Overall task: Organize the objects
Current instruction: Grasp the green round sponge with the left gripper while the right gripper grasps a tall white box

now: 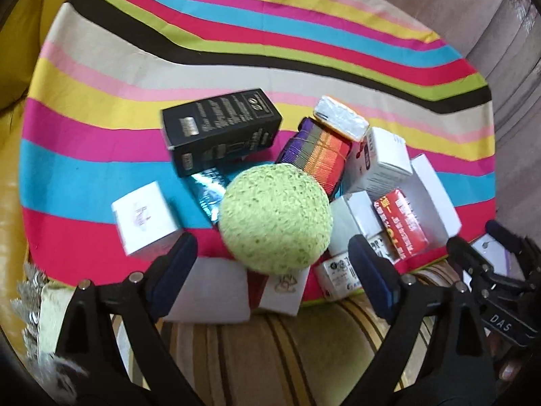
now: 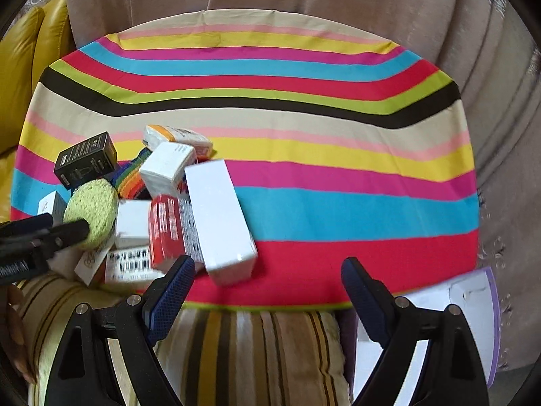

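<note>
Round, pale-green, rough-textured sponge ball point(image 1: 275, 216) perched atop a heap of small cardboard boxes at the near edge of the striped multicoloured cloth surface point(image 1: 236, 50). Left gripper point(image 1: 274, 260) released, blue pads spread either side of the ball, not pressing it. Black rectangular carton point(image 1: 219, 128) lying behind the ball, red printed box point(image 1: 400, 228) to its right. Right gripper point(image 2: 267, 287) released too, nothing between its pads, hovering over the cloth's near edge just beside a long white box point(image 2: 219, 220).
</note>
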{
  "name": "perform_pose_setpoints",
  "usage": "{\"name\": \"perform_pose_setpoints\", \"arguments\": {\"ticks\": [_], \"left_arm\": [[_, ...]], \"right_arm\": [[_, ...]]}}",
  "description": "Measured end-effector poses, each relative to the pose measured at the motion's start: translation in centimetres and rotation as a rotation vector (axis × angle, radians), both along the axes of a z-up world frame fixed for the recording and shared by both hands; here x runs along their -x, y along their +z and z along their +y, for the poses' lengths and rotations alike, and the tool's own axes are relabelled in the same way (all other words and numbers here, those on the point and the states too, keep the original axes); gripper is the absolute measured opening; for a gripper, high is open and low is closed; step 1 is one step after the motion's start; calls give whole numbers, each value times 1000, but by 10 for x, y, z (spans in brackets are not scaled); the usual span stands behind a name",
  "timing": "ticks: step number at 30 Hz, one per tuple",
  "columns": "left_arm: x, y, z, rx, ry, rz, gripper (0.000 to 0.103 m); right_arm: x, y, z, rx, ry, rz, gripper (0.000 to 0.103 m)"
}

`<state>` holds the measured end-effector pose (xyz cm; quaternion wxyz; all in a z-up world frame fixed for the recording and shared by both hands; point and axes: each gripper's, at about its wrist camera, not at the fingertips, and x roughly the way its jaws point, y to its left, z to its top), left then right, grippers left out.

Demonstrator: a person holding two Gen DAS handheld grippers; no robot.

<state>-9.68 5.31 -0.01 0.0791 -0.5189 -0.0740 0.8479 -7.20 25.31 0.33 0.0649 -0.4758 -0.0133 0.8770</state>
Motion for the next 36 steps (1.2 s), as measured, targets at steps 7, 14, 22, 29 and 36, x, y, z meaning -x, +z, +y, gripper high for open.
{"name": "perform_pose_setpoints", "arguments": {"ticks": [7,14,22,29,36], "left_arm": [[15,-18,0,12,18,-46,93],[12,-23,-4,23,23,-38,79],[0,-17,-12,34,47,11,79],[-4,-5,-6,40,55,62,79],[-19,7,8,19,43,103,79]], "right_arm": [[23,-7,-1,31,9,-9,89],[37,-14,-5,35,18,-20,87],[42,-21,-11,32,37,-36,50],[35,-16,-12,25,43,-14,36],[23,-10,-10,61,47,10,36]]}}
